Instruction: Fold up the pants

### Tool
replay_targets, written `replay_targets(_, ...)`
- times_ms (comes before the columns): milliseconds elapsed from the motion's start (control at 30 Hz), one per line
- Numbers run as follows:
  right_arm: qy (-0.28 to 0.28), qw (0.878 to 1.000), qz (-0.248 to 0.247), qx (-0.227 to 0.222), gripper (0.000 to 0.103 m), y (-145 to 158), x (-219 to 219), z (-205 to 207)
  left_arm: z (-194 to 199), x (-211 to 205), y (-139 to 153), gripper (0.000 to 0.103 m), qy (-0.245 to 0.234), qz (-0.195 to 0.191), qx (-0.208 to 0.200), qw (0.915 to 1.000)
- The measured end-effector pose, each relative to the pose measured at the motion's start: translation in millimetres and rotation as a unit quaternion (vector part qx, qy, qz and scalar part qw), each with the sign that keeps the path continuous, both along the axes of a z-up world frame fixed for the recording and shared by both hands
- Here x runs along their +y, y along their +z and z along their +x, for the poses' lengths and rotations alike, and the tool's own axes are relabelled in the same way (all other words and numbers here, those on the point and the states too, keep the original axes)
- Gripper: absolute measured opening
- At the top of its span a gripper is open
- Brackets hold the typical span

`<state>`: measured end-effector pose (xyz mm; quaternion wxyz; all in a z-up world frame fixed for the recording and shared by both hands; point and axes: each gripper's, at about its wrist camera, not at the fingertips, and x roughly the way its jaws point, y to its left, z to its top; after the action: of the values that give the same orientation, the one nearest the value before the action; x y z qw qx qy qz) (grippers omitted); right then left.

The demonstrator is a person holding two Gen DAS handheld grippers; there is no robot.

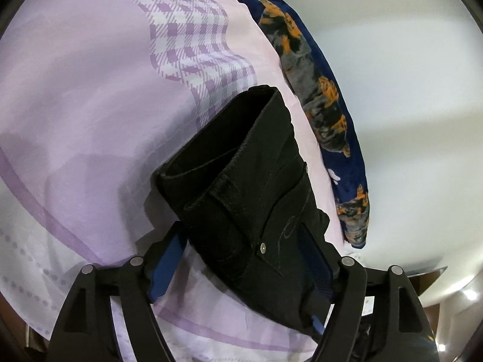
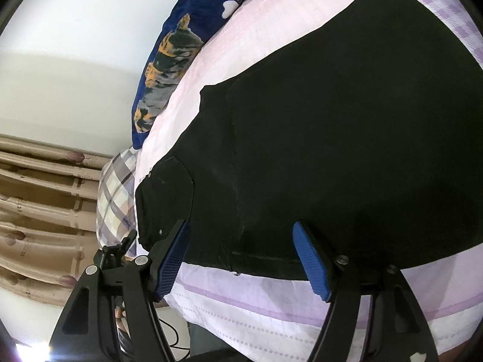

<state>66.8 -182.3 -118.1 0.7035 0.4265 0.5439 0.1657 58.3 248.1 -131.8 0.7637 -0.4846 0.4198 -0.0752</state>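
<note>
In the left wrist view, my left tongs (image 1: 241, 259) are standing spread wide around the waistband end of the black pants (image 1: 247, 181), which are lying folded on the lilac bedsheet (image 1: 90, 90). The left blue pad (image 1: 166, 264) is standing clear of the cloth; the right pad is half hidden behind the fabric, so I cannot tell whether it is touching. Nothing is being pinched here. The folded leg ends are pointing to the far side, close to the dark blue blanket (image 1: 326, 96) along the right edge of the bed. My worry: if I am closing on only the top layer near the rivet, the stack below will be sliding apart when I lift.

In the right wrist view, my right tongs (image 2: 241, 259) are also spread wide, both blue pads (image 2: 314, 268) sitting at the near edge of the pants (image 2: 332, 120), touching or just over the cloth without gripping it. The pants are covering most of the bed ahead, with the bedsheet (image 2: 241, 295) showing just near me. The left tongs (image 2: 117, 256) are showing at the left corner of the pants. The risk here is dragging the sheet along, since the pads are hanging so near its surface, or pulling unevenly against my other hand and skewing the fold.
</note>
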Motion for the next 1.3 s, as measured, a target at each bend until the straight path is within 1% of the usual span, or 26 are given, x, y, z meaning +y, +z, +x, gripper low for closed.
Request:
replay_targets(33,0.000,1.000,0.000,-0.001,0.069,1,0,0,-1,-1,0,0.074,0.001,-0.001,-0.002,1.0000)
replay_targets(67,0.001,1.000,0.000,-0.001,0.069,1,0,-1,-2,0,0,0.070,0.004,-0.001,-0.003,1.0000)
replay_targets(100,0.002,1.000,-0.001,0.000,0.069,0,1,-1,-3,0,0,0.068,0.006,0.000,-0.004,1.0000)
replay_targets(167,0.002,1.000,-0.003,0.001,0.069,1,1,0,-5,2,0,0.059,0.007,-0.003,-0.016,0.9998)
replay_targets(267,0.000,1.000,-0.003,0.003,0.069,1,2,0,-9,6,-4,0.055,0.012,-0.014,-0.023,0.9996)
replay_targets(367,0.000,1.000,-0.006,0.004,0.069,1,3,0,-11,9,-8,0.055,0.017,-0.028,-0.024,0.9992)
replay_targets(467,0.001,1.000,-0.008,0.006,0.069,2,3,0,-8,6,-9,0.055,0.004,-0.024,-0.007,0.9997)
replay_targets(567,0.002,1.000,-0.007,0.006,0.069,2,3,-1,-8,2,-7,0.055,0.000,-0.013,-0.004,0.9999)
replay_targets(600,0.002,1.000,-0.007,0.006,0.069,3,3,-1,-7,1,-7,0.056,-0.001,-0.010,-0.005,0.9999)
replay_targets(700,0.003,1.000,-0.008,0.005,0.069,3,3,-1,-3,3,-7,0.057,0.006,-0.019,-0.007,0.9998)
replay_targets(833,0.003,1.000,-0.010,0.006,0.069,1,4,-2,8,2,-4,0.061,0.012,-0.022,-0.005,0.9997)
replay_targets(867,0.003,1.000,-0.012,0.005,0.069,1,5,-2,8,1,-3,0.061,0.015,-0.023,-0.008,0.9996)
replay_targets(933,0.003,1.000,-0.011,0.005,0.069,2,5,-2,2,-1,-2,0.061,0.020,-0.023,-0.032,0.9991)
replay_targets(1033,0.001,1.000,-0.008,0.007,0.069,0,5,-2,-3,-1,-3,0.056,0.018,-0.019,-0.050,0.9984)
replay_targets(1133,0.002,1.000,-0.012,0.009,0.069,0,6,-1,1,1,-3,0.056,0.020,-0.023,-0.045,0.9985)
replay_targets(1233,0.005,1.000,-0.018,0.006,0.070,1,9,-1,6,0,-1,0.056,0.015,-0.012,-0.036,0.9992)
replay_targets(1300,0.004,1.000,-0.018,0.007,0.070,2,9,-1,3,2,-1,0.056,0.019,-0.018,-0.046,0.9986)
